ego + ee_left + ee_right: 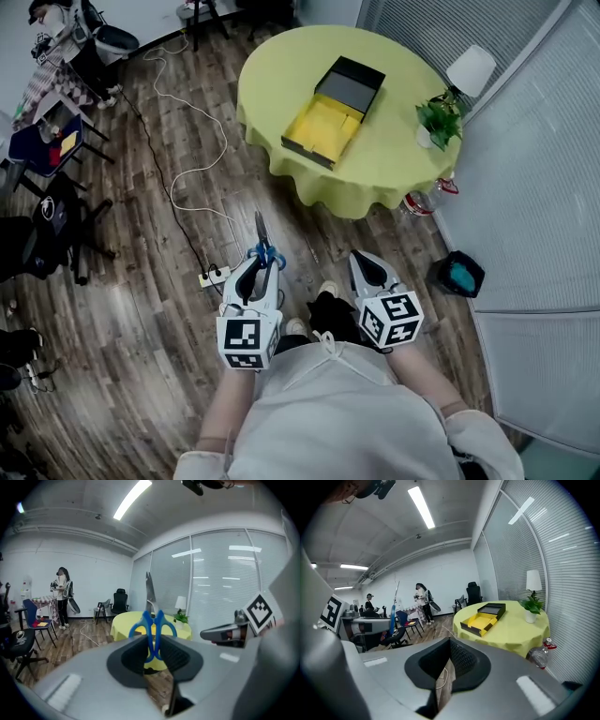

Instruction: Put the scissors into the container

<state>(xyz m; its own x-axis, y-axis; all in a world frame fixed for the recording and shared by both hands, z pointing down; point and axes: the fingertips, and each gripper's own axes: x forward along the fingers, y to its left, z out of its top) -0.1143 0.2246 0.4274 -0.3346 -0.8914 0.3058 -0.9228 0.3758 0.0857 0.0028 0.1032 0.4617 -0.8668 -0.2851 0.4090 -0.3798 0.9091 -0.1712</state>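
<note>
Wood floor [141,309] | left tool [264,262] grips scissors [260,228] | container [335,111] on table [394,164], plant [441,117] near

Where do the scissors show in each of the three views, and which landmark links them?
Head view: scissors lower centre-left, blade pointing towards the table.
Left gripper view: scissors at centre, blade up.
Right gripper view: scissors at far left, thin and upright.
Shared landmark: yellow round table.
</note>
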